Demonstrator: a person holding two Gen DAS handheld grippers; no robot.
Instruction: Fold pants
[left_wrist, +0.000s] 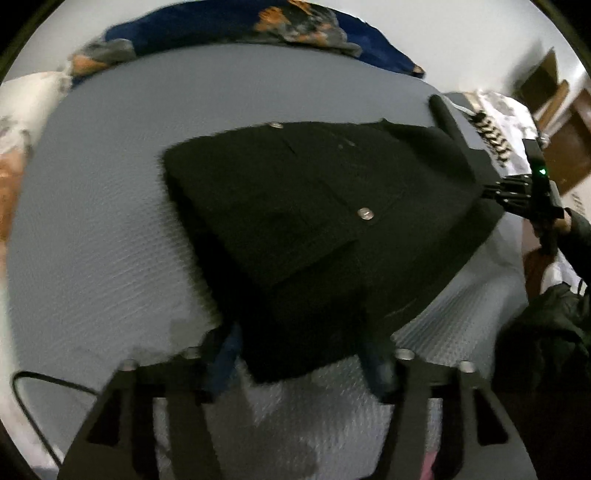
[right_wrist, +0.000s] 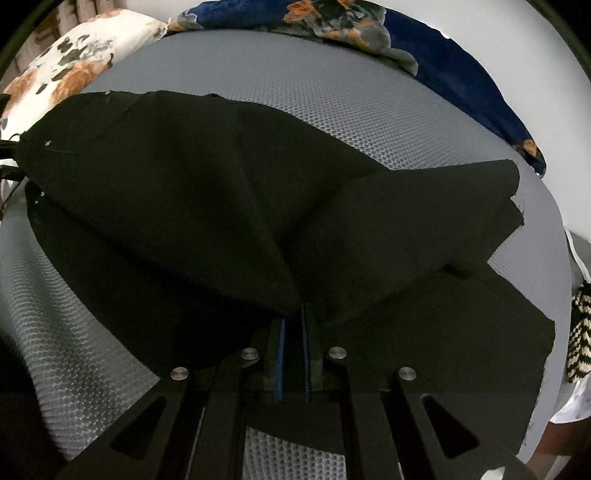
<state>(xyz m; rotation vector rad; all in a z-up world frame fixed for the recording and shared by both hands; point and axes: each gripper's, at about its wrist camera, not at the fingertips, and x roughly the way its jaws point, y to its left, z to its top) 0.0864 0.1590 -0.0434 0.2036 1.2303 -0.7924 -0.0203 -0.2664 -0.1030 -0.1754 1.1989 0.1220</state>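
Two metal buttons glint on black pants (left_wrist: 314, 221), matte cloth, folded into thick slab on grey dimpled mattress (left_wrist: 110, 221). My left gripper (left_wrist: 303, 354) stands apart, blue-padded fingers (left_wrist: 376, 362) either side of near pants edge, not pressing. My right gripper (right_wrist: 292, 347) clamped together on pinched fold of pants, cloth fanning up into two soft ridges. Navy flowered blanket (right_wrist: 461, 74) bunched along far edge, flowered pillow (right_wrist: 74, 62) at corner. Thin black cable (left_wrist: 33, 398) loops near left gripper.
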